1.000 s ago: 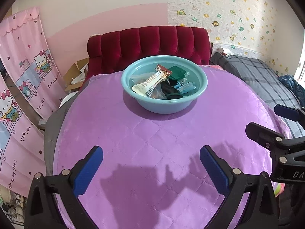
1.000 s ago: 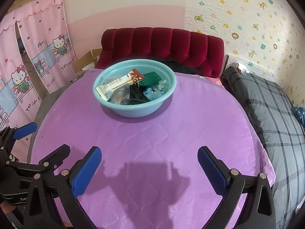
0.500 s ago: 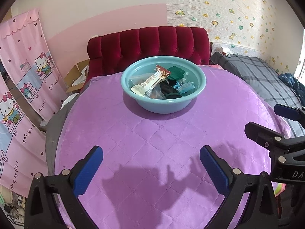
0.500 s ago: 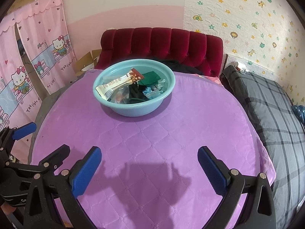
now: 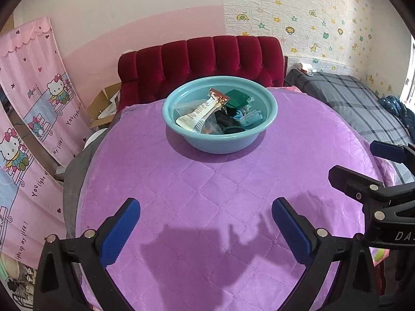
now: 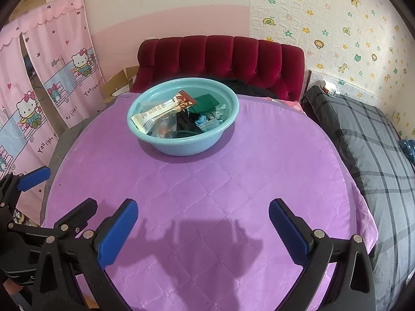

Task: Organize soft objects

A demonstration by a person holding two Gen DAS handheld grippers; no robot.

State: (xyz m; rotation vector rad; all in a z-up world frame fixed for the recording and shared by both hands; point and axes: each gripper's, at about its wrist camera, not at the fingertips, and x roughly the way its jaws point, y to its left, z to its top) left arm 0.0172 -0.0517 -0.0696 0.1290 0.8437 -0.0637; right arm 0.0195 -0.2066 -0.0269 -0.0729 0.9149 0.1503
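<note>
Both the left gripper point(image 5: 206, 229) and right gripper point(image 6: 202, 229) hover wide apart and empty above the purple quilted tabletop point(image 5: 207, 194), well short of the teal basin point(image 5: 220, 140) of soft objects.

Straight ahead of the tongs stands a dark red tufted headboard point(image 5: 202, 62), set against a wall point(image 5: 135, 10) painted cream above and pink below. Ahead and to the right, white brick-pattern wallpaper point(image 6: 337, 20) carries small animals, flowers and stars. To the left hang pink cartoon-cat curtains point(image 6: 57, 59) with printed lettering. An open cardboard box point(image 5: 106, 106) sits on the floor left of the headboard. On the right lies a bed under a grey plaid cover point(image 6: 373, 140), with a small white object point(image 5: 306, 68) on the ledge behind it. Bright daylight enters at the far right edge point(image 5: 407, 83).
</note>
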